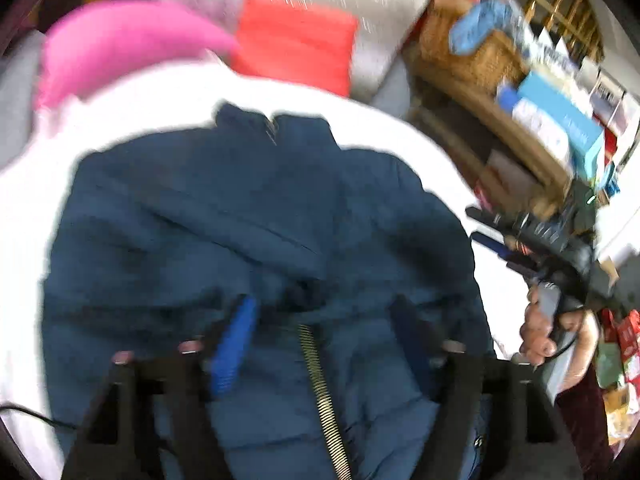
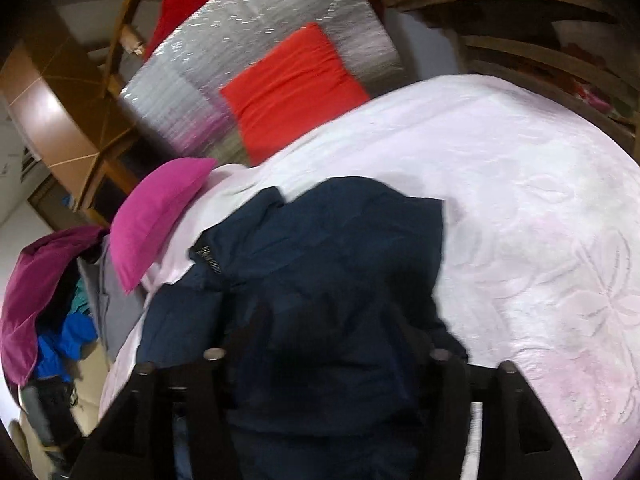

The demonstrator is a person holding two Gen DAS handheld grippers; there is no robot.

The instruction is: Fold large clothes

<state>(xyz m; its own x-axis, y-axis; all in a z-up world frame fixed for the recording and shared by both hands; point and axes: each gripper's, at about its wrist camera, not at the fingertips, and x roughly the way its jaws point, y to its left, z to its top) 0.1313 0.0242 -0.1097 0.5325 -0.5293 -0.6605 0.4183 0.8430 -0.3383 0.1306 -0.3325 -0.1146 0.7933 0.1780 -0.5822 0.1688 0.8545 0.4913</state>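
**Navy jacket spread on the pale bedspread, both my grippers over it**

My left gripper (image 1: pixel 320 312) hangs low over the navy jacket (image 1: pixel 240 220), which fills the middle of the left wrist view. My fingers there stand well apart, the blue pad (image 1: pixel 234 348) on one side, the dark one on the other, with the brass zipper (image 1: pixel 320 384) running between them at the bottom of the frame. Nothing is pinched between them that I can see. The jacket's collar points to the top of the frame, toward the pink pillow (image 1: pixel 120 44) and the red cushion (image 1: pixel 296 40).

Only this view catches my right gripper (image 1: pixel 486 226) from outside, at the right edge over the bedspread (image 1: pixel 60 184), fingers slightly apart, my hand (image 1: pixel 556 332) on its grip. Cluttered shelves (image 1: pixel 540 120) sit in the upper right.

The right wrist view shows my own fingers dark against dark cloth, too murky to tell more. It alone shows the jacket lying toward the lower left of the bedspread and a heap of clothes (image 2: pixel 52 320) at the left edge.
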